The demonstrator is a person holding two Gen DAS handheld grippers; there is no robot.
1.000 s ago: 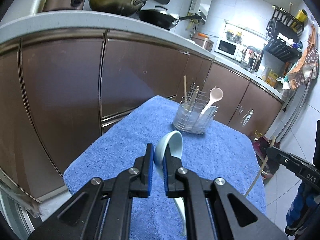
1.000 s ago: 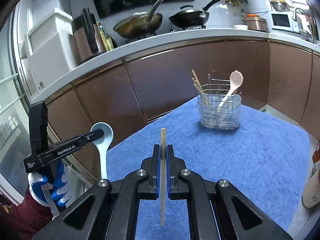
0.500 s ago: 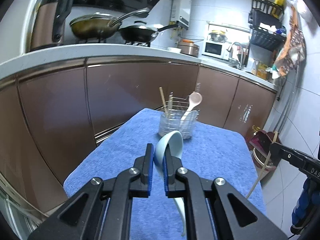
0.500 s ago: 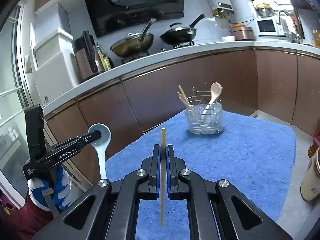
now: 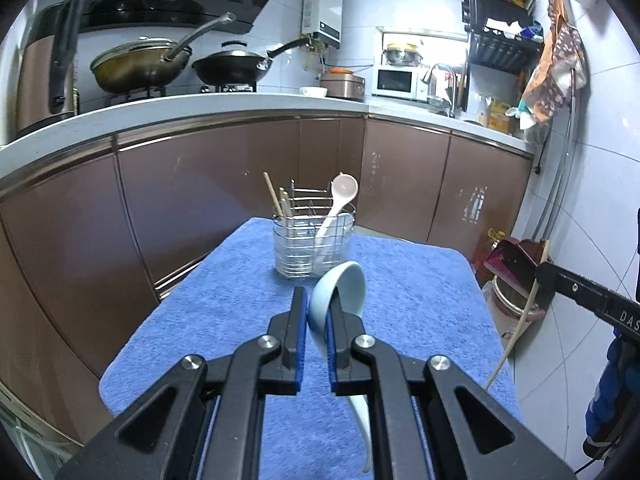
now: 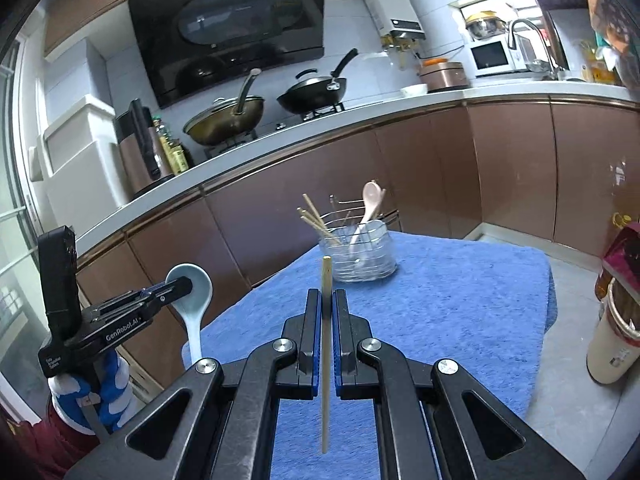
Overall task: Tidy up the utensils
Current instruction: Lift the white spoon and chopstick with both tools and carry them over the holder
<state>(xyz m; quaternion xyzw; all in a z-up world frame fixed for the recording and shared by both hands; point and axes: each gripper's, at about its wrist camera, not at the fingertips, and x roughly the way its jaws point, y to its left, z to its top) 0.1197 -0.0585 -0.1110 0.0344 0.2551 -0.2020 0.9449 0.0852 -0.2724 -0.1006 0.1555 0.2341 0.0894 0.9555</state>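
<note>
My left gripper point(image 5: 316, 304) is shut on a pale blue spoon point(image 5: 346, 286), bowl up and handle hanging down; the same left gripper point(image 6: 184, 285) and blue spoon point(image 6: 196, 300) show at the left of the right wrist view. My right gripper point(image 6: 327, 300) is shut on a single wooden chopstick point(image 6: 325, 344), held upright; that chopstick point(image 5: 516, 332) also appears at the right of the left wrist view. A wire utensil holder point(image 5: 312, 240) point(image 6: 360, 256) stands at the far end of the blue towel point(image 5: 400, 280) point(image 6: 460, 300), holding a pink spoon point(image 5: 340, 200) point(image 6: 370, 204) and chopsticks point(image 5: 276, 200) point(image 6: 316, 218).
Brown cabinets point(image 5: 200, 184) under a white counter point(image 5: 200, 104) run behind and left of the table, with two pans point(image 5: 168, 64) on the hob. A person's gloved hand point(image 6: 100, 392) holds the left gripper. A jar point(image 6: 612, 344) stands on the floor at right.
Both grippers have drawn back from the holder and levelled out, so more of the kitchen shows and the holder looks smaller. Both grips are unchanged.
</note>
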